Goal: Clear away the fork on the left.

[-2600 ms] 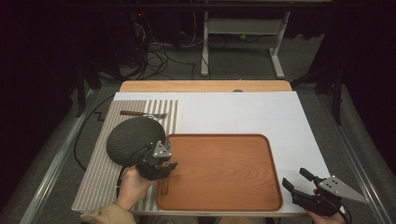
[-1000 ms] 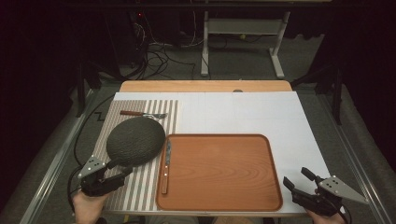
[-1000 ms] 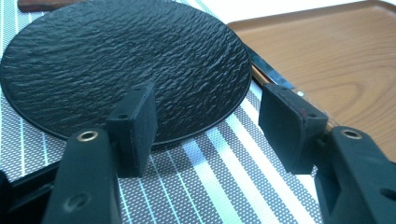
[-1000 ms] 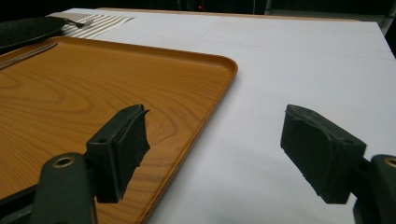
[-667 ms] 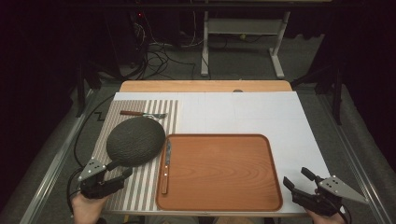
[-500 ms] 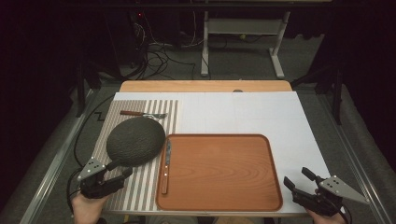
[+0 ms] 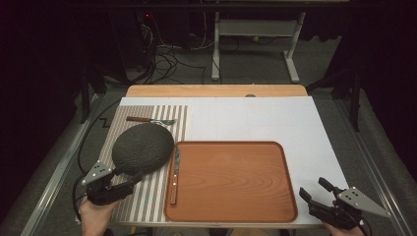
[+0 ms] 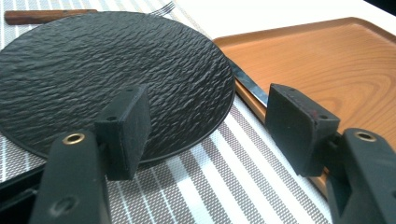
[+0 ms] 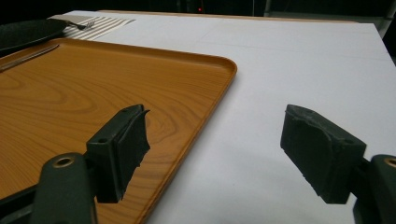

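Left gripper [image 7: 129,181] held low and level over the striped mat [image 7: 147,194], jaws spread and just opened wider, nothing between; dark plate [image 7: 142,148] just ahead. Right gripper [image 7: 317,195] low, jaws spread wide, empty; wooden tray [image 7: 236,177] beside.

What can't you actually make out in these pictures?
- Fork, high view: its tines partly hidden behind the dark plate.
- Knife, left gripper view: handle hidden behind a finger of the left gripper.
- Right gripper, high view: the hand is cut off by the bottom edge.
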`<state>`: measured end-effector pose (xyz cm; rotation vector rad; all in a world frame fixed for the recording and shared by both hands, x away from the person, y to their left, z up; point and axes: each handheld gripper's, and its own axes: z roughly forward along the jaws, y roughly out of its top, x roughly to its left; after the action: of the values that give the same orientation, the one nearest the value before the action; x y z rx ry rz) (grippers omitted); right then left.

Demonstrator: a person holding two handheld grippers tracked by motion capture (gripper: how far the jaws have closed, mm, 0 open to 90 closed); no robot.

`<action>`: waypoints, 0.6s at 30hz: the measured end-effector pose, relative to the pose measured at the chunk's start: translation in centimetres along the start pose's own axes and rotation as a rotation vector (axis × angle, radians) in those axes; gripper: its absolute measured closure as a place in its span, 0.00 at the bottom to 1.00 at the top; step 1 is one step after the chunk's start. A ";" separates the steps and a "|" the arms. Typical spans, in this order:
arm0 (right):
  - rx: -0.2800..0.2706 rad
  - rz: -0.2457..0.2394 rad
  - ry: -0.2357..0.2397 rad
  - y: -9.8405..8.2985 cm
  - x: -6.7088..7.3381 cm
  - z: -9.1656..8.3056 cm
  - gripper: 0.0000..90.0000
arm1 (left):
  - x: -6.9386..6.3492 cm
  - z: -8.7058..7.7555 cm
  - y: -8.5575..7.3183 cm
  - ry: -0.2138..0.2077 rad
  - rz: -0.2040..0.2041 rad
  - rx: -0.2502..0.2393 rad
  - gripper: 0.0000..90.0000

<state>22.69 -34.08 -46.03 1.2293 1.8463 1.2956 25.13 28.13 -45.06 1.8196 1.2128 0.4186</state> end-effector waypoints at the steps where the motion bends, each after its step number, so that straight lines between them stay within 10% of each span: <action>1: 0.002 -0.002 0.001 0.0 0.0 0.0 0.26 | 0.1 0.0 0.1 0.002 -0.008 0.006 0.33; 18: 0.003 -0.011 0.003 -0.1 0.2 -0.2 0.26 | -0.8 0.9 1.9 0.001 0.022 -0.041 0.29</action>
<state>22.40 -34.01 -46.03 1.2182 1.8552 1.2895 26.47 26.74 -43.85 1.7993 1.1779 0.4538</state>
